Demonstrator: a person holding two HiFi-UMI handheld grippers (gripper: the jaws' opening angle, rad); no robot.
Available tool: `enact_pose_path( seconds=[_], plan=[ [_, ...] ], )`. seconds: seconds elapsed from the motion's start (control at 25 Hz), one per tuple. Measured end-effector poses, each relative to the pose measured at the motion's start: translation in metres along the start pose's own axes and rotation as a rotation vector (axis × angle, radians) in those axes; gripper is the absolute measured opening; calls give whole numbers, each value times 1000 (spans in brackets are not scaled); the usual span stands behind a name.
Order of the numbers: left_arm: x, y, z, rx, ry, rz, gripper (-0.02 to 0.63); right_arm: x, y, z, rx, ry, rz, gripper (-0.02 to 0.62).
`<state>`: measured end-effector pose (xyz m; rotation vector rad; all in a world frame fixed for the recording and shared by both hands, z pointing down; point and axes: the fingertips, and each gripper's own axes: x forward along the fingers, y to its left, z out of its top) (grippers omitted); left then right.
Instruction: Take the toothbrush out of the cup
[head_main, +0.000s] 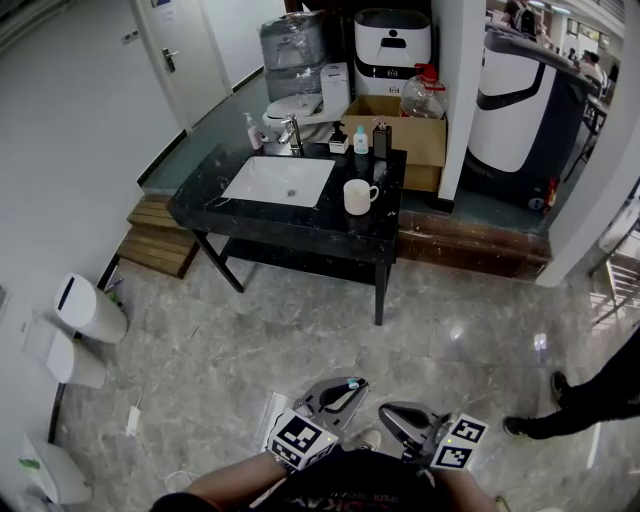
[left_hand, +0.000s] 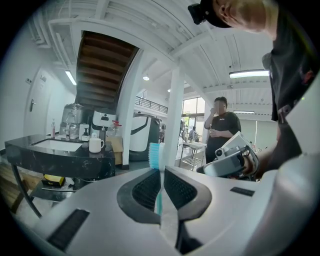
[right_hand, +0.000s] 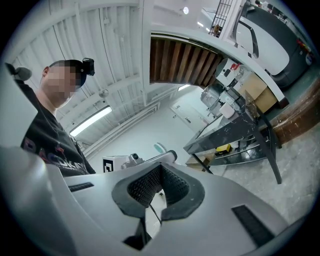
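Observation:
My left gripper (head_main: 338, 397) is held low, close to my body, shut on a toothbrush (left_hand: 156, 156) with a teal handle and blue-white bristles; its head sticks up past the jaw tips (left_hand: 159, 173). The brush head (head_main: 353, 382) also shows in the head view and, from the side (right_hand: 160, 147), in the right gripper view. The white cup (head_main: 359, 196) stands far off on the black counter (head_main: 300, 226), right of the white sink (head_main: 279, 180); it appears small (left_hand: 95, 145) in the left gripper view. My right gripper (head_main: 402, 416) (right_hand: 160, 168) is beside the left, shut, with nothing between its pads.
Bottles and a tap (head_main: 292, 133) stand along the counter's back edge, a cardboard box (head_main: 412, 128) behind it. White bins (head_main: 88, 308) line the left wall. A person's leg (head_main: 590, 395) is at the right; another person (left_hand: 222, 131) stands further off. Grey tiled floor lies between me and the counter.

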<state>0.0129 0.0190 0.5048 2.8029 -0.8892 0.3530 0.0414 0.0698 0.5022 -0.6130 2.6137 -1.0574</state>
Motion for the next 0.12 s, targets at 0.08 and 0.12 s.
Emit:
enact_pose_path(
  seconds=[0.08,0.12],
  plan=[
    [3,-1,1,-3,-1,-4,28,-2,-2,2,3,-4,-3,11],
    [5,-1,2,-5,-1,-5,28,-3,-3,3,4,-6,-5,11]
  ],
)
